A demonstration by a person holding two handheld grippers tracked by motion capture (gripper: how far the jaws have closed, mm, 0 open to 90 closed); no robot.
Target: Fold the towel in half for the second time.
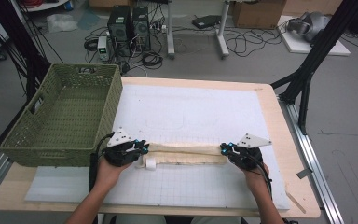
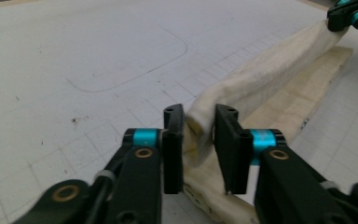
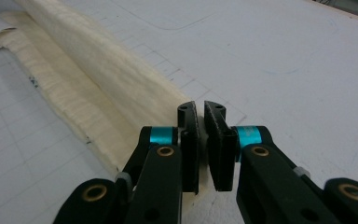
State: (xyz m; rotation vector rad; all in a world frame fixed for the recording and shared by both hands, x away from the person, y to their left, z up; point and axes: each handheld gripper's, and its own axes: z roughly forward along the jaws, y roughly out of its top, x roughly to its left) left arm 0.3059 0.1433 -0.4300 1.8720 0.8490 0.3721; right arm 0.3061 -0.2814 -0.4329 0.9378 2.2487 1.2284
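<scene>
We're looking down on a pale wooden table [image 1: 279, 121] with a big white gridded mat [image 1: 191, 112] spread over most of it. On its far left corner sits a green woven basket [image 1: 65, 116], open at the top, one end hanging past the table edge.

Across the near part of the mat lies a long cream cloth [image 1: 186, 153], folded into a narrow band that runs from one gripper to the other. Its upper fold is lifted a little, and the lower layers lie flat on the mat beneath it. At its left end we spot a small white tag [image 1: 150, 163].

Now the grippers. The left gripper [image 1: 142, 148] sits at the band's left end, just beside the basket's near corner, held by the person's left hand [image 1: 107, 171]. From its own view, the left gripper [image 2: 199, 140] has its jaws part-way apart with a bunched ridge of cloth [image 2: 261, 74] between them, pinched against both pads. The far gripper shows at the top right, biting the other end.

Over on the right, the right gripper [image 1: 224, 149] holds the opposite end, the right hand [image 1: 256, 179] behind it. In its own view the right gripper [image 3: 200, 140] is nearly closed, a thin edge of cloth [image 3: 88, 74] nipped between narrow jaws.
</scene>
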